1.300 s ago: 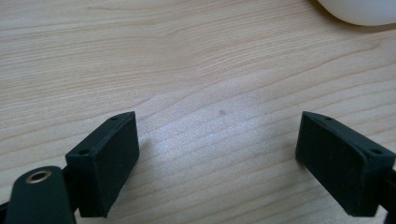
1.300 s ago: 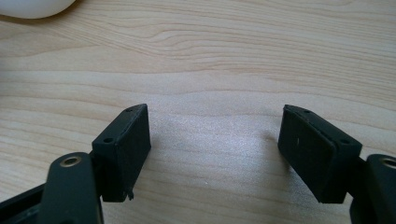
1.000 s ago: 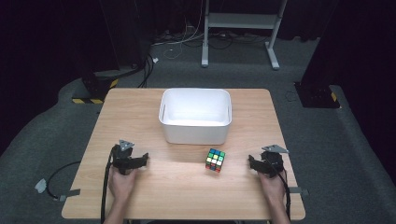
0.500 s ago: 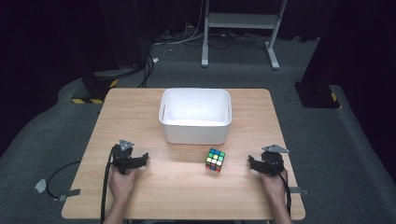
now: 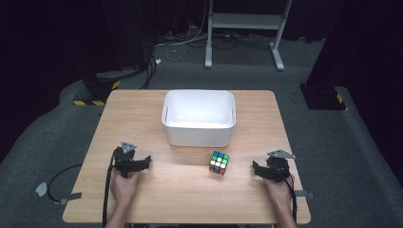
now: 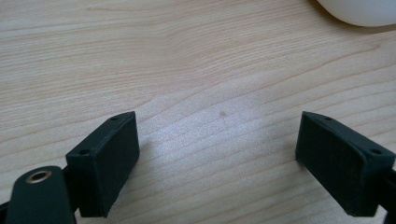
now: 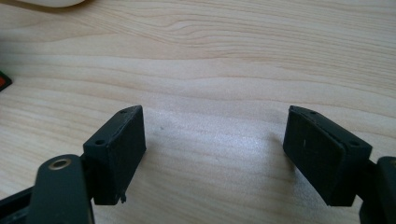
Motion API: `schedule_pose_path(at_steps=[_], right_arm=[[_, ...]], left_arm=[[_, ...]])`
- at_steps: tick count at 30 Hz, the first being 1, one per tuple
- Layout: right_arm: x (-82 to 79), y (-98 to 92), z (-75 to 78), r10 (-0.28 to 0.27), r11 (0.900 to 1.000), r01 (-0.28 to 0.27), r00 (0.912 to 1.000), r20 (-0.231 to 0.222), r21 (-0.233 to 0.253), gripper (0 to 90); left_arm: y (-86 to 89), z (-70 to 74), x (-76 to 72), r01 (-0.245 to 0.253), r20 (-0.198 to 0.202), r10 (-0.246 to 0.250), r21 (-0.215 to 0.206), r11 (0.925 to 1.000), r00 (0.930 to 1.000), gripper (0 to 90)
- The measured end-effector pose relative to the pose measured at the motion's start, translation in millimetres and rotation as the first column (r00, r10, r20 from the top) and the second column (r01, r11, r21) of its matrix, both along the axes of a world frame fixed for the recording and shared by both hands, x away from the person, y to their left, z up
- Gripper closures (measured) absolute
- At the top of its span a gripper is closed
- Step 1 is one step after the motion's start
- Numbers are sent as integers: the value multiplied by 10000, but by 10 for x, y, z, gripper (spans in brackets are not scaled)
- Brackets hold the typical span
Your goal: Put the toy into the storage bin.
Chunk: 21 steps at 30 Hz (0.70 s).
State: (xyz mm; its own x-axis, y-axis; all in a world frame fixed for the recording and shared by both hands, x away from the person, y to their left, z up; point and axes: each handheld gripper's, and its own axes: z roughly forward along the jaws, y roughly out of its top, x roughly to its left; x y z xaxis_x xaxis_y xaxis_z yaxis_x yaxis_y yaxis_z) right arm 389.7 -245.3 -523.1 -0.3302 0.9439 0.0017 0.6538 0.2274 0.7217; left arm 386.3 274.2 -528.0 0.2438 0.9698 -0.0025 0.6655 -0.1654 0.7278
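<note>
Cube (image 5: 219, 163), multicoloured, sits on the wooden counter (image 5: 190, 199), just in front of the white tub (image 5: 199, 117) and slightly to that tub's right. It lies between the two claws, nearer the right claw (image 5: 257, 169) than the left claw (image 5: 145, 161), touching neither. Cube is turned a little, one corner toward the person; no long axis, equal sides. In the right gripper view a dark corner with a red and green edge (image 7: 3, 80) shows at the left border, likely the cube.

Right claw: jaws wide apart, nothing between them but bare wood, tips aimed inward toward the cube. Left claw: jaws likewise wide apart over bare wood, tips aimed inward and to the right. Both hands (image 5: 124, 184) rest low near the counter's front edge, forearms entering from below, cables trailing back.
</note>
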Motion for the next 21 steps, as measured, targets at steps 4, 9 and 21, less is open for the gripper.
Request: schedule_pose_path(at_steps=[4,9,21], right_arm=[[-79,2,-1,55,9999,-54,10000,81,-103,204],[-171,13,14,161,9998,-160,9997,160,-71,194],[-294,97,46,617,9974,-625,9979,216,346,186]], left_arm=[[0,0,0,0,0,0,1,10000,10000,136],[0,0,0,1,0,-1,1,10000,10000,137],[1,0,0,2,-4,-2,-9,10000,10000,137]])
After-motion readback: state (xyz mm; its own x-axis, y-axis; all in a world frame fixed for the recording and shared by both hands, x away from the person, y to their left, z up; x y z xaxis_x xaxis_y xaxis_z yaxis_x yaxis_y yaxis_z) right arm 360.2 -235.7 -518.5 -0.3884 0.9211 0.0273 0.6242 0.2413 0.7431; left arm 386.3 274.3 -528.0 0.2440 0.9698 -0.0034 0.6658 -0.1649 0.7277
